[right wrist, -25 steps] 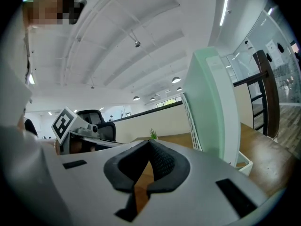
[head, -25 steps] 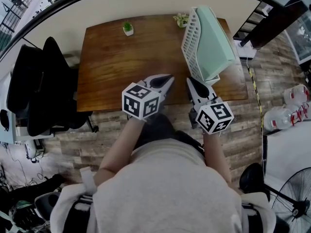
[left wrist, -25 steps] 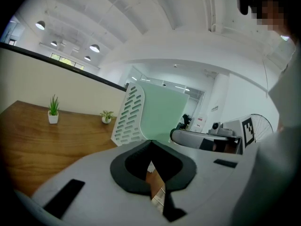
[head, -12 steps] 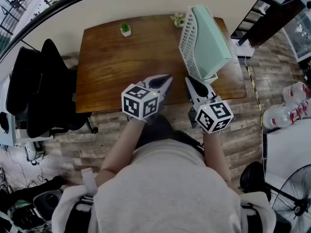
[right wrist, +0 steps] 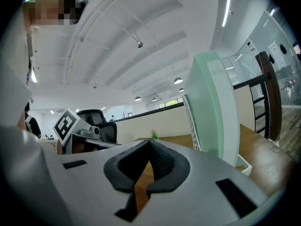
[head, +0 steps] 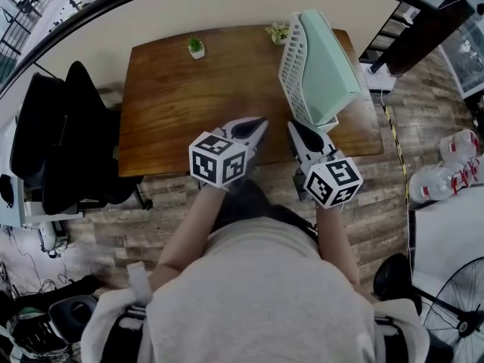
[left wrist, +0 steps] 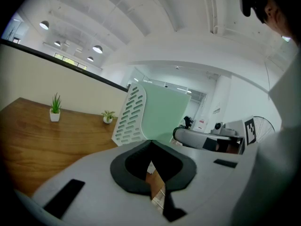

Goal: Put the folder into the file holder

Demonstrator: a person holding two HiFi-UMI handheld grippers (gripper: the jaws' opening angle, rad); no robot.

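Since the mint-green folder (head: 333, 66) already stands inside the white file holder (head: 291, 63), my read is the placing step is done and nothing is left but to back off.

Left to right:
- black office chair (head: 68, 127) off the bench's left end, not involved.
- bench (head: 174, 112) mostly bare, two small potted plants (head: 196, 47) along the far edge.
- left gripper (head: 259, 125): at the near edge of the bench, jaws clenched tip to tip, nothing between them, touching nothing. Its own view looks across at the holder, well apart.
- right gripper (head: 293, 128): just beside the left one, near the holder's front corner but not in contact as far as I can tell. Jaws fully closed, empty.
- file holder on the right end of the bench, slotted side facing left, folder upright in it, leaning with the holder's tilt. Folder looks fully seated; can't see the bottom edge.

Next move, if any: pull both grippers away without clipping the holder's front lip, since the right one is closest. No regrasp needed by my judgement.
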